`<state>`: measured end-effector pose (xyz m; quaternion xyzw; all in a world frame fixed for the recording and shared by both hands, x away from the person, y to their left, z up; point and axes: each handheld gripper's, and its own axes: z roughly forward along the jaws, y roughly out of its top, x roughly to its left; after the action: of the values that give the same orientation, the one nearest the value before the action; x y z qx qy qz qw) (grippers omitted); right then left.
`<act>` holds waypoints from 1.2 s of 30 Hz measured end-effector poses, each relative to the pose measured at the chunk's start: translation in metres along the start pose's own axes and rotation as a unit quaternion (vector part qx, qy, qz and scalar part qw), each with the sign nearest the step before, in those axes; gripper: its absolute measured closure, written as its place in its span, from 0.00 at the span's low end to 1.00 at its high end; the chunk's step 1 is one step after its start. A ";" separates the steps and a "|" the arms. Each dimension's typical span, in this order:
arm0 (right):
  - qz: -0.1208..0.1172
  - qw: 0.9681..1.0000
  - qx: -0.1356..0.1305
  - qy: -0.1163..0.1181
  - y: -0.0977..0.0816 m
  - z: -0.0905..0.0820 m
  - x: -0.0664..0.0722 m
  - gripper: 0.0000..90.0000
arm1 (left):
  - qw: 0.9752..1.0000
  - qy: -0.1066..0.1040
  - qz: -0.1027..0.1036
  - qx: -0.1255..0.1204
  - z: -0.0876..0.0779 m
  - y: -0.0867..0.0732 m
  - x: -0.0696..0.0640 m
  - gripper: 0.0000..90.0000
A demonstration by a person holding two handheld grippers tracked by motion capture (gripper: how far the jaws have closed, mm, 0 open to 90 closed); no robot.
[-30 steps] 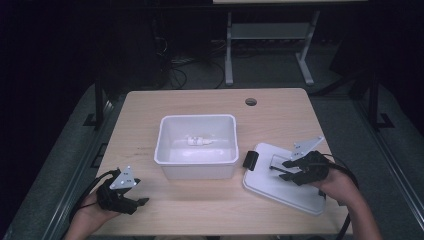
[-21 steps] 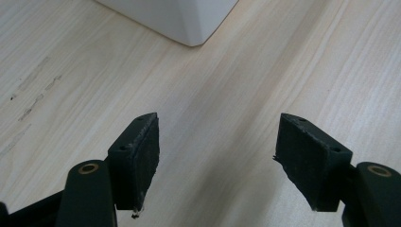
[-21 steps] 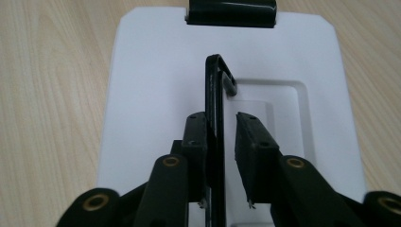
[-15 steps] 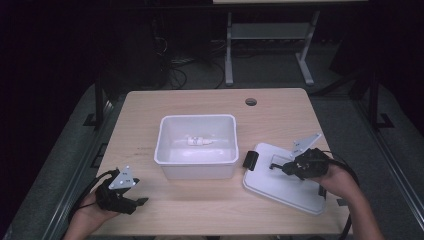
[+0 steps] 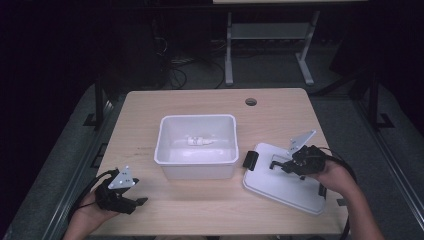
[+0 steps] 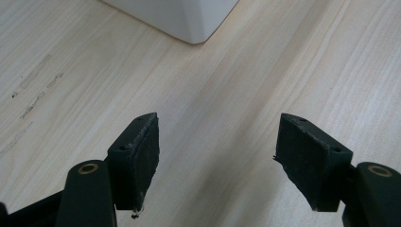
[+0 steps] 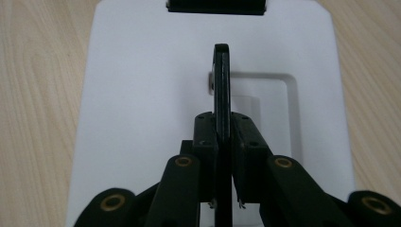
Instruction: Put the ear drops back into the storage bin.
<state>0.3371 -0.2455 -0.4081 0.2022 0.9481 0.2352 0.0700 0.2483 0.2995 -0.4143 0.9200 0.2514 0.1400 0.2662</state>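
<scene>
Right gripper view: the lid [image 7: 142, 94] lies flat on the table [image 5: 150, 110], at four o'clock from the tub [image 5: 196, 145]. The right claw [image 7: 222, 130] has just closed on its black handle [image 7: 221, 80]. Lift straight, keeping it level. The left claw [image 6: 217, 156] rests apart at seven o'clock.

Dark room; wooden table [image 5: 150, 110]; grey floor [image 5: 270, 70]; metal stand [image 5: 270, 35] behind.

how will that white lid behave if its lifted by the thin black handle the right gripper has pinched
The white lid looks like a flat, thin plastic sheet, so probably light and fairly stiff. The right gripper pinches only the narrow upright handle near its middle, so the lid may swing or tilt. The black clip at one end could tip it that way.
</scene>
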 end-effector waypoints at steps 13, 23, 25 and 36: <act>-0.007 1.000 0.006 0.003 0.002 0.001 -0.001 0.93 | 1.000 0.000 0.003 0.001 0.000 0.000 -0.002 0.34; -0.013 1.000 0.006 0.004 0.001 -0.002 0.000 0.93 | 1.000 0.001 0.004 0.001 0.000 0.001 -0.002 0.34; -0.015 1.000 0.002 0.003 0.002 -0.005 0.001 0.93 | 1.000 0.000 0.003 0.001 0.000 0.001 -0.002 0.34; -0.025 1.000 -0.006 -0.002 0.007 -0.020 0.004 0.93 | 1.000 -0.001 0.001 0.000 0.000 0.000 -0.002 0.33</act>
<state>0.3314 -0.2465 -0.3872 0.1789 0.9512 0.2387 0.0791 0.2472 0.2983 -0.4145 0.9203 0.2504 0.1392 0.2664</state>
